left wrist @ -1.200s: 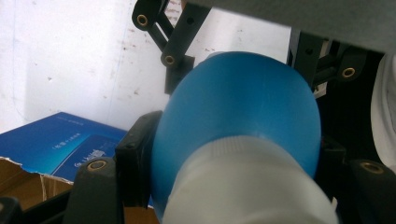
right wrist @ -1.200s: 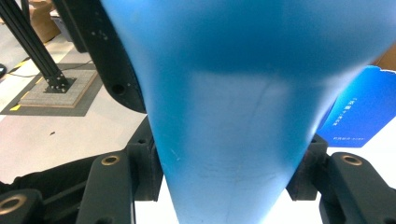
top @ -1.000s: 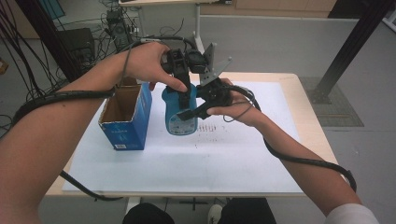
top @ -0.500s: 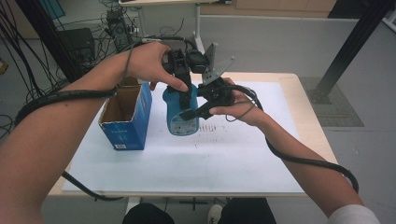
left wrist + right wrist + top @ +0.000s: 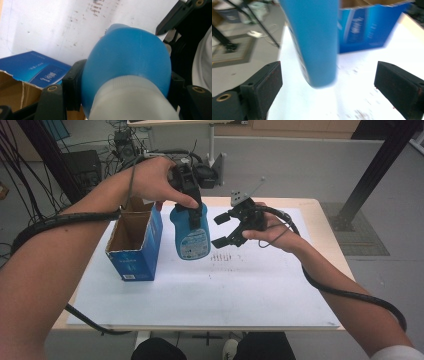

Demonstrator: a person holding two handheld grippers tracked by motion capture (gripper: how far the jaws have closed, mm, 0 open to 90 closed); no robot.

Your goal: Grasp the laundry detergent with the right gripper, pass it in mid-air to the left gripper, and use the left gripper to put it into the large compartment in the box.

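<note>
Your left gripper [image 5: 192,215] has its jaws clamped on the neck of the blue bottle [image 5: 190,237], just below the white cap [image 5: 132,100], and holds it upright above the white sheet [image 5: 225,290] on the bench, toward the far left corner. Just beside the bottle, nearer the left edge, the open blue carton [image 5: 135,245] stands on the sheet. Your right gripper [image 5: 224,230] is a little to the bottle's right, nearer the far edge than the near one. Its jaws have just been opening and now stand wide apart, pressing on nothing; in the right gripper view the bottle hangs ahead between them.
</note>
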